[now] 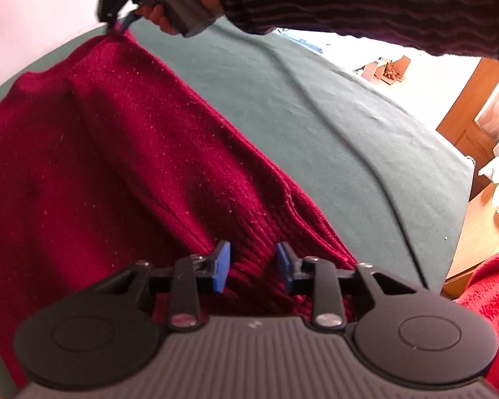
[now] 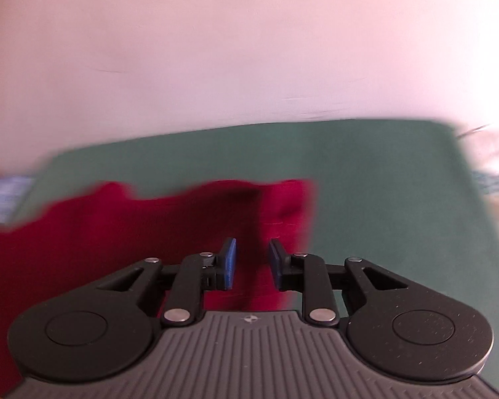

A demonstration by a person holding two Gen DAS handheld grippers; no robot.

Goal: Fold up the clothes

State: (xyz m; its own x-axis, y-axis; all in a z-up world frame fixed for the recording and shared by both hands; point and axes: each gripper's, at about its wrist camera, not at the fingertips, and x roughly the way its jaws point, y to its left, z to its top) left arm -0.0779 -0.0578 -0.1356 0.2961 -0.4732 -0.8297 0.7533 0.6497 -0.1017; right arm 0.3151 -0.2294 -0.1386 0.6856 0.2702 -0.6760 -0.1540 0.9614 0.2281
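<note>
Sweater (image 1: 116,153) lies on green cover (image 1: 316,116), right claw (image 1: 117,27) apparently pinching its far corner to fold it, left claw (image 1: 252,262) spread above hem (image 1: 309,232).

A sweater (image 1: 123,153) lies spread on a cloth-covered desk (image 1: 316,126). The left gripper (image 1: 252,266) hovers over the sweater's ribbed hem at the near edge. The right gripper (image 1: 116,23) meets the sweater's far corner. Bare cloth stretches right of the sweater.
</note>
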